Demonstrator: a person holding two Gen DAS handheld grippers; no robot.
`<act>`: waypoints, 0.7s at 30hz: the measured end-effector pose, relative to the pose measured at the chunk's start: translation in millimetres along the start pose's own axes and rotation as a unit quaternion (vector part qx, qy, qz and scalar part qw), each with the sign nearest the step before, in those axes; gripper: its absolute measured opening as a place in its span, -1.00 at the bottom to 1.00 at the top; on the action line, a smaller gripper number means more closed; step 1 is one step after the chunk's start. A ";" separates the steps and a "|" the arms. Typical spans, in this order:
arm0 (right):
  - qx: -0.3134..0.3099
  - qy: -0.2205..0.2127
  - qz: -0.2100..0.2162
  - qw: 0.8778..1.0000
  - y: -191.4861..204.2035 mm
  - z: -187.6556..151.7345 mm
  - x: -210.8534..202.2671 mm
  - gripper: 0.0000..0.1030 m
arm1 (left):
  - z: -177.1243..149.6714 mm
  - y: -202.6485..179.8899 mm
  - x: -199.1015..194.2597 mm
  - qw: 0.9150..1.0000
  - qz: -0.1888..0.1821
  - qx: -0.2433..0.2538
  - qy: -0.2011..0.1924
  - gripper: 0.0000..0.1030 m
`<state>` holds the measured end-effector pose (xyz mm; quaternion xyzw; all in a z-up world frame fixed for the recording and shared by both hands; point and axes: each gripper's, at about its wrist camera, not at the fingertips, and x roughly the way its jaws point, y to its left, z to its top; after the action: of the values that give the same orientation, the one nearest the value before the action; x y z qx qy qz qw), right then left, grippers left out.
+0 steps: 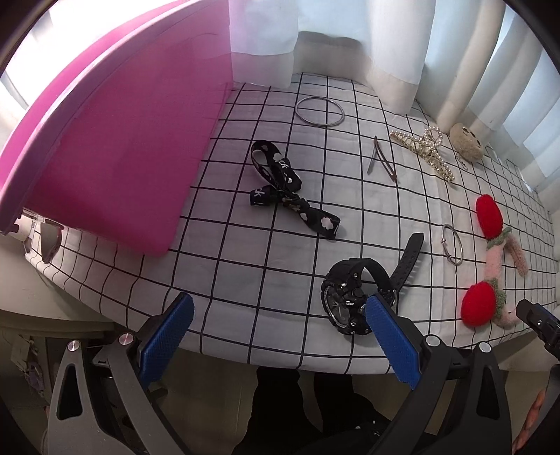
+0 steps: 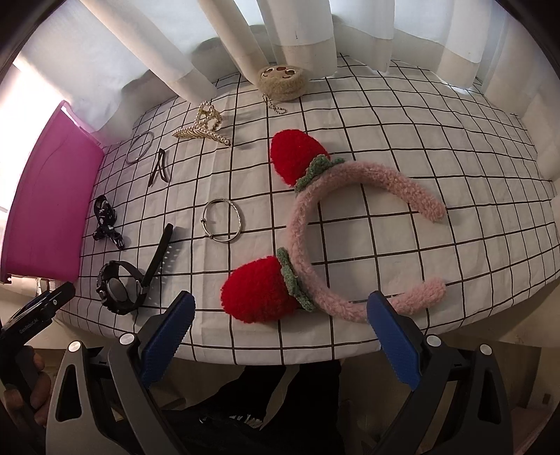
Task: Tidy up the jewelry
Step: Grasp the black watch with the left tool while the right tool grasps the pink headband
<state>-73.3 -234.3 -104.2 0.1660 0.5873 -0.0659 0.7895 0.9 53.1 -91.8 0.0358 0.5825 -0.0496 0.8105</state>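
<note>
Jewelry lies scattered on a checked cloth (image 1: 245,266). A black watch (image 1: 353,297) lies just ahead of my left gripper (image 1: 280,308), which is open and empty at the table's front edge. A black flowered ribbon (image 1: 283,189), a large bangle (image 1: 319,111), a dark hair clip (image 1: 379,161), a pearl claw clip (image 1: 425,147) and a small silver bracelet (image 1: 452,245) lie beyond. My right gripper (image 2: 280,308) is open and empty, just short of the pink headband (image 2: 350,224) with red strawberries (image 2: 257,292).
A magenta box (image 1: 119,147) stands open at the left; it also shows in the right wrist view (image 2: 49,206). A beige plush keychain (image 2: 281,82) sits at the back by the white curtains (image 2: 280,28). The table's front edge runs just under both grippers.
</note>
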 end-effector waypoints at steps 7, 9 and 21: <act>0.007 0.024 -0.009 1.000 -21.2 9.8 30.9 0.83 | -12.0 -28.7 24.5 0.999 -0.031 0.037 0.005 0.88; 0.007 0.027 -0.016 0.999 -28.0 15.0 38.9 0.83 | -14.6 -36.9 31.0 0.999 -0.030 0.043 0.005 0.88; -0.010 0.026 -0.033 0.999 -29.6 37.8 69.8 0.83 | -17.2 -57.2 57.8 0.999 -0.017 0.043 0.006 0.88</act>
<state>-26.9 -268.5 -166.3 0.1405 0.6130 -0.0820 0.7731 -4.0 -3.9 -152.0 0.0612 0.5853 -0.0885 0.8036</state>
